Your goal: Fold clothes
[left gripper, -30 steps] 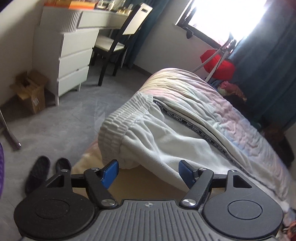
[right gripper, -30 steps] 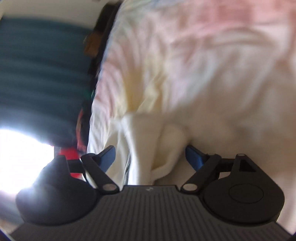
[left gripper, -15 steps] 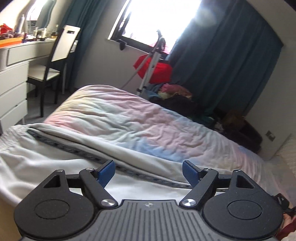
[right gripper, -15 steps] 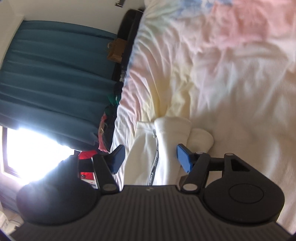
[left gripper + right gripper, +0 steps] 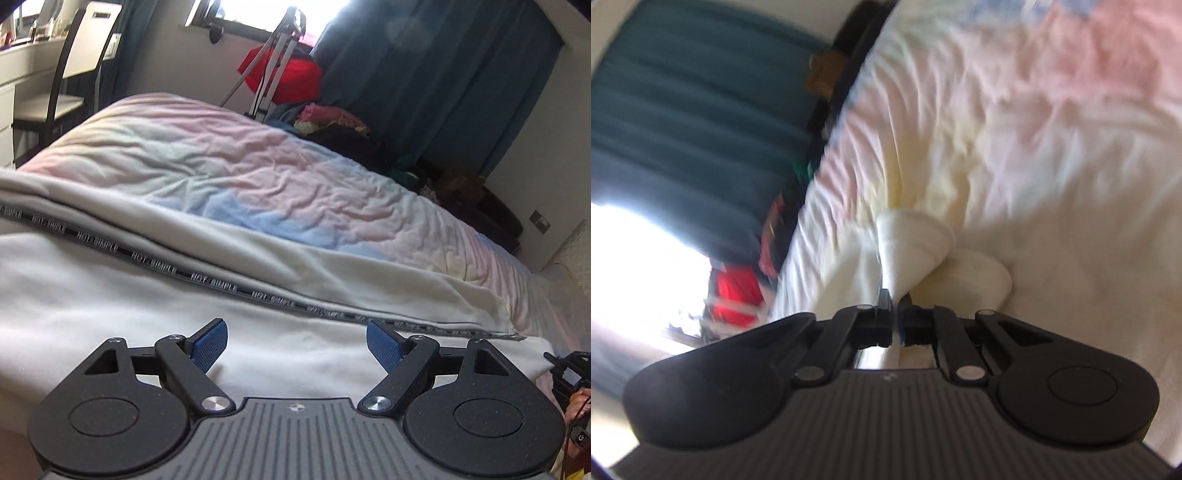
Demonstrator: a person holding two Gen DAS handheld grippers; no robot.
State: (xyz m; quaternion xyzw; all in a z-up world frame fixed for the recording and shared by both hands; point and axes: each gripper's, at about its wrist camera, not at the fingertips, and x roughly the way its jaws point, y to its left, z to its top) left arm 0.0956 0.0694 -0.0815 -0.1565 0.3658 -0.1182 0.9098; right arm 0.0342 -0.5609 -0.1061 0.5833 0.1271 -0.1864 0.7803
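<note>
bed (image 5: 280, 177) | teal curtains (image 5: 436, 74) | bright window (image 5: 258, 11) | chair (image 5: 77, 55), possibly desk

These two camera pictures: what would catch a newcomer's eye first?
Probably the white fleece trousers with a black "NOT SIMPLE" side stripe, spread over a pastel quilted bed cover. The left gripper hangs open above them, while the right gripper is pinched shut on a trouser cuff. A red bag sits under the window.

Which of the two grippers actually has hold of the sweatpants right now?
The right gripper: its jaws are pinched shut on the white sweatpants near a cuff. The left gripper hangs open above the fabric.
</note>
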